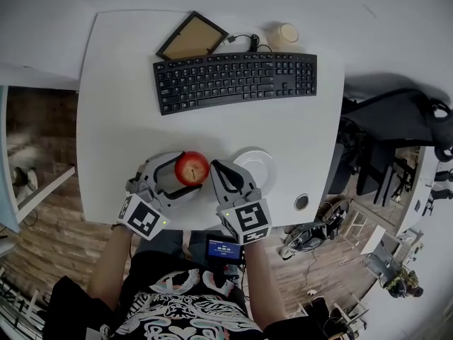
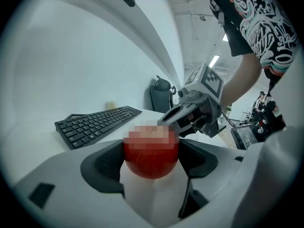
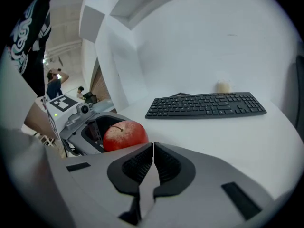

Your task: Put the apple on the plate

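Left gripper point(image 2: 151, 156) is clamped on the apple point(image 1: 192, 168): one dark pad on each side of it, red skin filling the gap between the jaws. The upper part of the apple is mosaic-blurred in the left gripper view; the right gripper view shows it clean, stem up.

Apple is at the near edge of the white table point(image 1: 120, 119), just left of the plate point(image 1: 263, 163) and not on it. Can't tell whether it rests on the table or is lifted off.

Right gripper point(image 3: 153, 151) is clenched, ribbed pads pressed together with nothing between them. In the head view it sits between apple and plate, its jaws overlapping the plate's left rim. Can't tell whether it touches the plate. Its tip is just beside the apple.

The visible part of the plate is bare white, near the table's front edge.

Rest of the table:
- Black keyboard point(image 1: 236, 80) lies across the far half, well apart from the apple.
- Dark-framed picture frame point(image 1: 192, 37) lies flat behind the keyboard's left end.
- Small cream-coloured cup point(image 1: 285, 34) stands behind the keyboard's right end, with a black cable point(image 1: 244, 41) running between frame and cup.
- Round grommet point(image 1: 302, 202) is set in the tabletop near the front right corner, right of the plate.

A small device with a lit screen point(image 1: 224, 248) shows below the table edge, between the person's forearms.
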### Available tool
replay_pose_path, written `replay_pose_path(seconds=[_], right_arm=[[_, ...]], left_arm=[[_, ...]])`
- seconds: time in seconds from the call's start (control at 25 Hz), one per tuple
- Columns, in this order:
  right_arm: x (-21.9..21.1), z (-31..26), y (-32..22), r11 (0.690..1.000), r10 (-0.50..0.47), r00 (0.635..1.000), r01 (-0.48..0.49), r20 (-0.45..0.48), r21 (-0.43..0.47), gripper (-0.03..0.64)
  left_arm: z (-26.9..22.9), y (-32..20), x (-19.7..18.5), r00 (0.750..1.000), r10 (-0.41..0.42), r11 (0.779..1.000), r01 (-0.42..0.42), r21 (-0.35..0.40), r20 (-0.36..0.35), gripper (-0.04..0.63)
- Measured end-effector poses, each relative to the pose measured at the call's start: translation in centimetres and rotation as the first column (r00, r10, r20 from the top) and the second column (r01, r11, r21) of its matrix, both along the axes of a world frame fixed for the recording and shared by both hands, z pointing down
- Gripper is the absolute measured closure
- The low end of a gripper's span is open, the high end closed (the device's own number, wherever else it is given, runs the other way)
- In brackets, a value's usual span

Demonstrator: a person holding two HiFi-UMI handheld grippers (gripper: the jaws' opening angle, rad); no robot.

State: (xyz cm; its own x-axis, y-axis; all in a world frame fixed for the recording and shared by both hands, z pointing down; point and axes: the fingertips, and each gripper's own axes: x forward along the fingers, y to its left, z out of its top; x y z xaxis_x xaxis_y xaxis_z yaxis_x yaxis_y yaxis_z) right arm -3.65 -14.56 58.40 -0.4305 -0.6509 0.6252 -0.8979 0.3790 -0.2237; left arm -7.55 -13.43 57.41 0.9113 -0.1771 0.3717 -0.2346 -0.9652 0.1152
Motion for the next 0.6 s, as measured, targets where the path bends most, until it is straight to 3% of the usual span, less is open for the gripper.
replay_pose_path(seconds=[0.16, 0.6], right_arm=[[0.9, 0.0, 0.4, 0.999, 0.039, 0.999, -0.039, 0.01, -0.007, 0.584], [1.3, -1.3, 0.8, 0.999, 0.039, 0.999, -0.038, -0.009, 0.019, 0.584]], left_arm=[[-0.6, -0.2, 0.0, 0.999, -0.012, 1.0, 0.011, -0.023, -0.033, 0.236], [-1.5, -0.2, 0.2, 0.999, -0.008, 1.0, 0.008, 0.003, -0.035, 0.236]])
